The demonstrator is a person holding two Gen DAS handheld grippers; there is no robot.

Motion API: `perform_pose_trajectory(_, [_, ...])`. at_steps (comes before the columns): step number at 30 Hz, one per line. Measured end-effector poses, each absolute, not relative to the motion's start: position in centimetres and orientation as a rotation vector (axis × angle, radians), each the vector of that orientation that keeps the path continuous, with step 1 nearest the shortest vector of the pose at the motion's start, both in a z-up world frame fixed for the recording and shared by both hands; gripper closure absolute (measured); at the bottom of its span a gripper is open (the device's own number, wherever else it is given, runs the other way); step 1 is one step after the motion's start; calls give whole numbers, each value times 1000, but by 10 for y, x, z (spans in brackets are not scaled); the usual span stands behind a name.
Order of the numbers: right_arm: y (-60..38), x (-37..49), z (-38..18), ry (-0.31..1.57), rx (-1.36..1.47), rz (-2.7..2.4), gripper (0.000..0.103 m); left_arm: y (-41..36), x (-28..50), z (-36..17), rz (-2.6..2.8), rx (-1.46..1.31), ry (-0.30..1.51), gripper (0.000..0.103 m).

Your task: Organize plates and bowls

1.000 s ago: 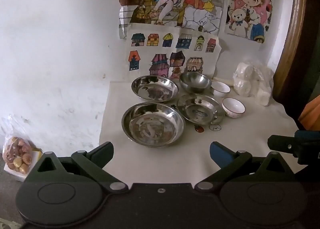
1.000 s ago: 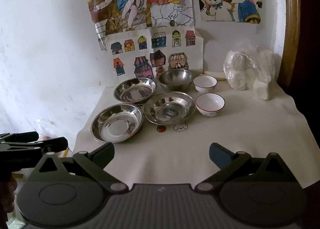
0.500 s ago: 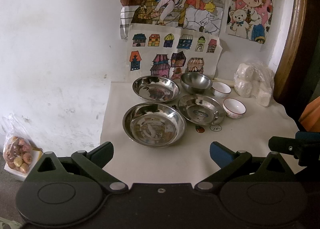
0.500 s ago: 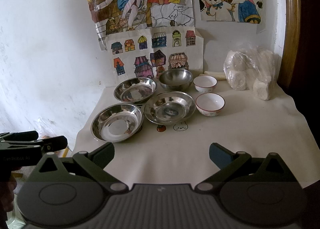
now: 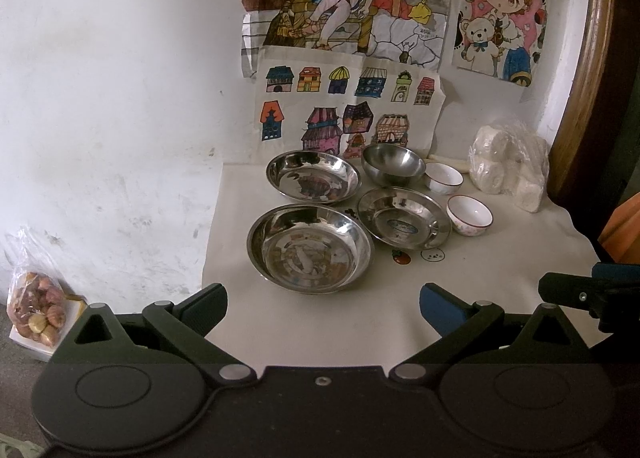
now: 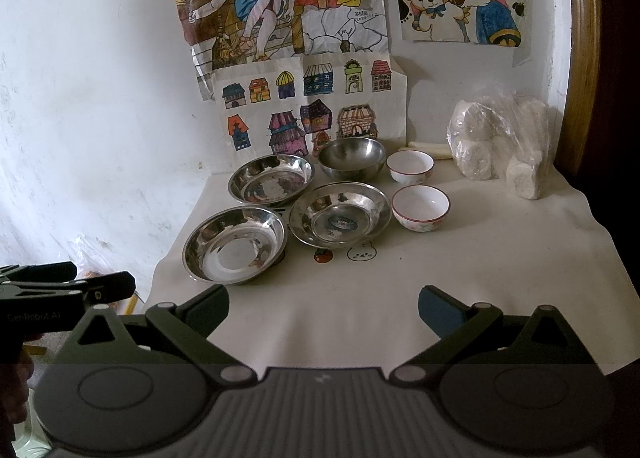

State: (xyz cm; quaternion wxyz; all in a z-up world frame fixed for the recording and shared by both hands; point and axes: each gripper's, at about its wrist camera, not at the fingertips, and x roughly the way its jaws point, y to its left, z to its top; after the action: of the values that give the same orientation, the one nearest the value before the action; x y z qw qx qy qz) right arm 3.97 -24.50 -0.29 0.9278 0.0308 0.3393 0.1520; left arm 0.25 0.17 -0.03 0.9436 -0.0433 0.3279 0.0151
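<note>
**Tongs poised, dishes untouched**

Nearest the cameras, the left tongs [image 5: 323, 308] and the right tongs [image 6: 323, 308] are held spread wide, and nothing is gripped by either. Both are kept above the near, bare part of the desk [image 6: 500, 278], well apart from the dishes. Over the last second almost nothing has been altered: only a slight drift of the left view is noticed, and no dish has been shifted. The sorting is therefore judged not yet begun.

Just beyond, the front steel plate [image 5: 310, 248] is set nearest the left edge, with the rimmed steel plate [image 5: 404, 218] beside it and the near china bowl [image 5: 469, 215] to the right. Behind these, the back steel plate [image 5: 313, 177], the steel bowl [image 5: 393, 164] and the far china bowl [image 5: 443, 177] are lined up against the wall. A plastic bag [image 5: 508, 166] is rested at the far right corner, and coloured drawings [image 5: 348, 114] are stuck on the wall.
</note>
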Motion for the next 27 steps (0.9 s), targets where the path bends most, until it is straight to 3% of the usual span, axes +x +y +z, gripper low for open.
perform_pose_trajectory(27, [-246, 39, -5, 695, 64, 308, 0, 2, 1, 0, 30, -88, 672, 1])
